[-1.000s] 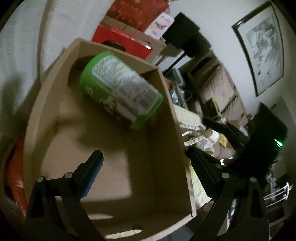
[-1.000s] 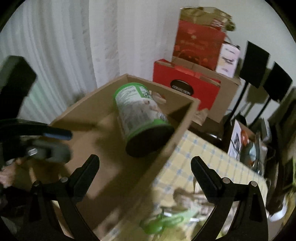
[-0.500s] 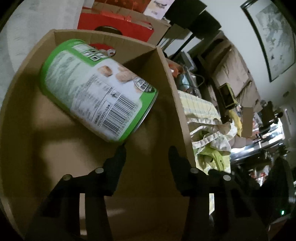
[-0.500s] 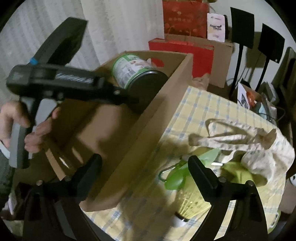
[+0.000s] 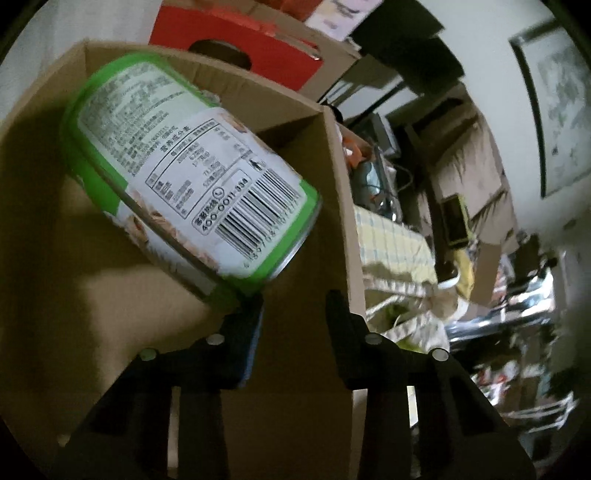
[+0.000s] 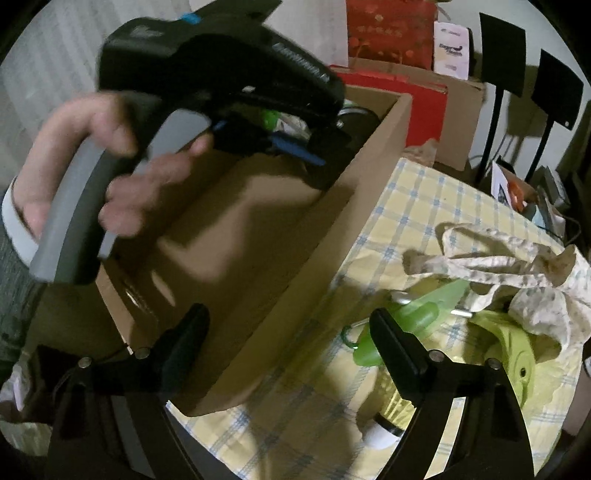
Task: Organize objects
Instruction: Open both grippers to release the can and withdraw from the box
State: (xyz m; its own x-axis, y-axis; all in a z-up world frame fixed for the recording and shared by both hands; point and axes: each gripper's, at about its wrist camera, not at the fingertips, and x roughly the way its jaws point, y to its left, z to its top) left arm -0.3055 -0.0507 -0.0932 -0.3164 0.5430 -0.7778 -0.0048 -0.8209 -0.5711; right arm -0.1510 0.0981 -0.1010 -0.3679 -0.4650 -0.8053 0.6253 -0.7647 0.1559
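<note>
A green and white can [image 5: 192, 177] lies tilted inside the brown cardboard box [image 5: 343, 206]. My left gripper [image 5: 293, 306] is inside the box just below the can's lower end, its jaws narrowed with a small gap and holding nothing. In the right wrist view the left gripper [image 6: 295, 147] reaches into the box [image 6: 295, 258], held by a hand. My right gripper [image 6: 288, 325] is open and empty above the box's near wall. A green plastic item [image 6: 406, 321] and a patterned cloth bag [image 6: 517, 280] lie on the checked tablecloth [image 6: 406, 199].
Red boxes [image 6: 391, 33] and cardboard cartons stand behind the box. Two black stands [image 6: 502, 44] rise at the back right. A white-capped object [image 6: 384, 432] lies near the table's front edge. Cluttered shelves [image 5: 461, 166] fill the right of the left wrist view.
My left gripper has moved deeper into the box, closer under the can, and its jaws have narrowed from wide open. My right gripper has drawn back over the table.
</note>
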